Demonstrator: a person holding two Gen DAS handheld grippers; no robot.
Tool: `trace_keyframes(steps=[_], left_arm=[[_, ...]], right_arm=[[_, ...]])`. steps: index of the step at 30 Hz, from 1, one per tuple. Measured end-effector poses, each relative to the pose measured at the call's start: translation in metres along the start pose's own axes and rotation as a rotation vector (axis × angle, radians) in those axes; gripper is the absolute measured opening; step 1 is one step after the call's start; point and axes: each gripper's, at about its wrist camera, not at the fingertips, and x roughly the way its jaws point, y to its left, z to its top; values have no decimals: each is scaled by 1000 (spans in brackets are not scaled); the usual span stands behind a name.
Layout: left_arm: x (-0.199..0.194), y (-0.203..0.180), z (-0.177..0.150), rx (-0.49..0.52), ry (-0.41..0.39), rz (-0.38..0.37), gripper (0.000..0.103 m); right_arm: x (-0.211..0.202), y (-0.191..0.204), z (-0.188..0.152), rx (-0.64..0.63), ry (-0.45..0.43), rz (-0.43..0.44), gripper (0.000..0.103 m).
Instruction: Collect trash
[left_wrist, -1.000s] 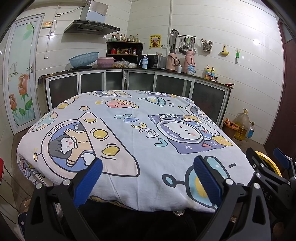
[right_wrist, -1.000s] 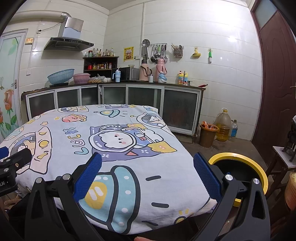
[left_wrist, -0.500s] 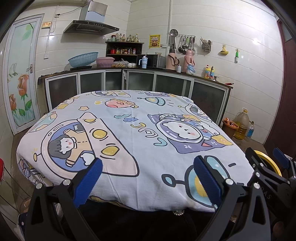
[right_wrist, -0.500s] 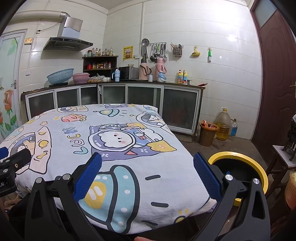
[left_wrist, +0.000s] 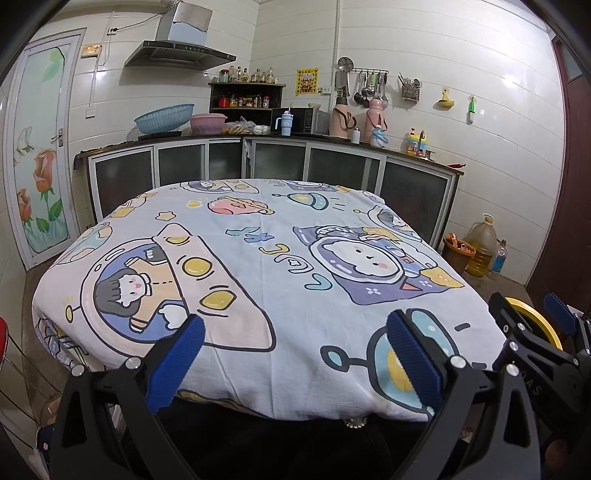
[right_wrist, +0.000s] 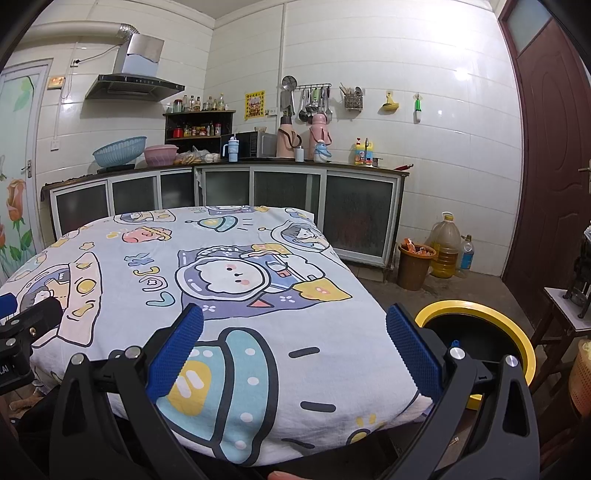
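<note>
The left gripper (left_wrist: 293, 354) hangs at the near edge of the surface (left_wrist: 258, 258), its blue pads spread wide with nothing between them. The right gripper (right_wrist: 295, 350) is likewise wide open and empty, at the surface's 5 o'clock corner. The yellow-rimmed bin (right_wrist: 517, 332) stands on the floor at 4 o'clock, just beside that corner. The cartoon-print cloth shows no trash.

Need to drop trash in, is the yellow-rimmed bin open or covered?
Open: the bin shows a bare yellow rim around a dark inside, with no lid on it.
</note>
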Motion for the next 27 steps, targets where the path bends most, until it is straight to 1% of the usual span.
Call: trace_keyframes(steps=[27], left_arm=[[6,3,0,2,9,-16,95]], right_arm=[[1,2,-1,7,8,-3,95]])
